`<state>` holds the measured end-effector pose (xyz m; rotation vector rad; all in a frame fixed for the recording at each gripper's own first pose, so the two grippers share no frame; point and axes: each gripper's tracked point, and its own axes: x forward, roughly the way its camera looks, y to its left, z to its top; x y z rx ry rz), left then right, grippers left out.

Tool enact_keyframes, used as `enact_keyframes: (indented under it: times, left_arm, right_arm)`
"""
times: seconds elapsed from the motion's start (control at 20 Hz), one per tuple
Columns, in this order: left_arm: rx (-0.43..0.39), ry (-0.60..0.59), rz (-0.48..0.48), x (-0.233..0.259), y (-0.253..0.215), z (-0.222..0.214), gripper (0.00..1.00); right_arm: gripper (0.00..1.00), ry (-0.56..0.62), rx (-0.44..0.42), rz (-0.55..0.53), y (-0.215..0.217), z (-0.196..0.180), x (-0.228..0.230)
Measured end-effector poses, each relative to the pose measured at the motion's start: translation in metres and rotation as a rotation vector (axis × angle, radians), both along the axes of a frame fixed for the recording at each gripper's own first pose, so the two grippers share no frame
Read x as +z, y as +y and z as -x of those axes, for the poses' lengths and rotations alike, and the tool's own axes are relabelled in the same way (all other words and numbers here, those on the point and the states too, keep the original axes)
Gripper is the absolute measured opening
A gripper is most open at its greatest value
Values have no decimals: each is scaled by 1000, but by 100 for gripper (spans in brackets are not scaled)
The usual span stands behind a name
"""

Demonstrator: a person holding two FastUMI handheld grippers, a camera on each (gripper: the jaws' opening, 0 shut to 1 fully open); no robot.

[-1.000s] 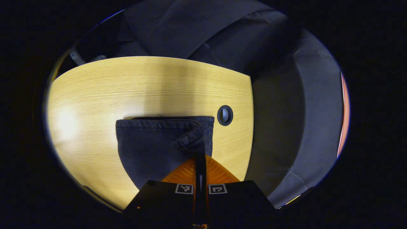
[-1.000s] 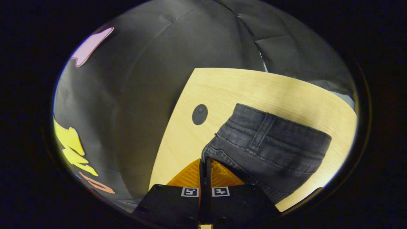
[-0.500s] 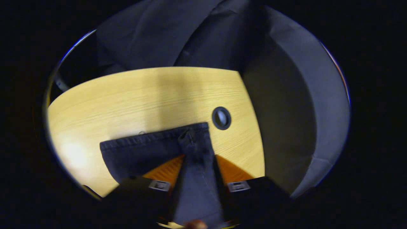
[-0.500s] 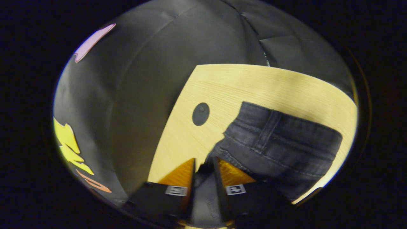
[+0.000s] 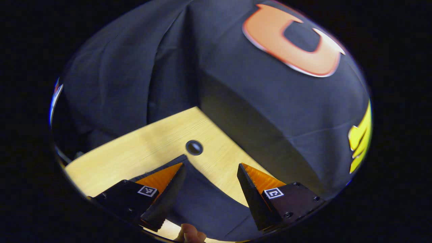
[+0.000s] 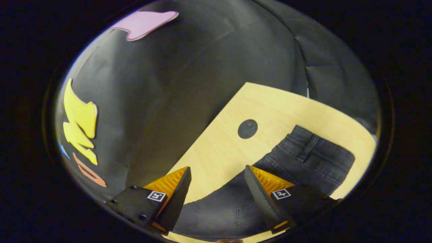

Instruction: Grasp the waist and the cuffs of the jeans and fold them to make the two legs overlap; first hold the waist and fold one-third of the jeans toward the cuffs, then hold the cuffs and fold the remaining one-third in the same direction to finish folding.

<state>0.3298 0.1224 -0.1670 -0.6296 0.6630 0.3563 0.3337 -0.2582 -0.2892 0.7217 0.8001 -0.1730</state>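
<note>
Dark denim jeans lie folded on the light wooden table; the right gripper view shows the waistband with a belt loop at the right, and more denim below between my fingers. My right gripper hangs open above that cloth, holding nothing. In the left gripper view the jeans spread beneath my left gripper, a folded corner reaching toward a round hole. That gripper is open too, its jaws wide apart and lifted off the denim.
A round cable hole sits in the table near its edge; the hole lies left of the waistband. Black booth cloth hangs just past the table's edge. A fingertip peeks in at the bottom.
Both grippers were shut on the jeans a second ago. They have opened, let the denim drop onto the table, and pulled up and back, tilting toward the booth wall.
</note>
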Motion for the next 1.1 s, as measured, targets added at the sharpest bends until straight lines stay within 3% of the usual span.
enact_keyframes:
  times: [0.2, 0.45, 0.7, 0.95, 1.1]
  left_arm:
    - [-152, -158, -148, 66, -31, 16, 98]
    - [-266, -316, -229, 140, -84, 55, 99]
    - [-388, -514, -361, 190, -138, 106, 98]
    - [-484, -534, -485, 191, -189, 149, 98]
    - [-520, -543, -490, 189, -216, 172, 98]
  right_arm:
    - [98, -44, 21, 142, -25, 38, 29]
    - [98, -54, -10, 213, -54, 99, 41]
    - [98, 36, -163, 88, -81, 144, 2]
    - [98, 86, -256, -95, -77, 153, -34]
    - [98, 109, -285, -153, -74, 155, -41]
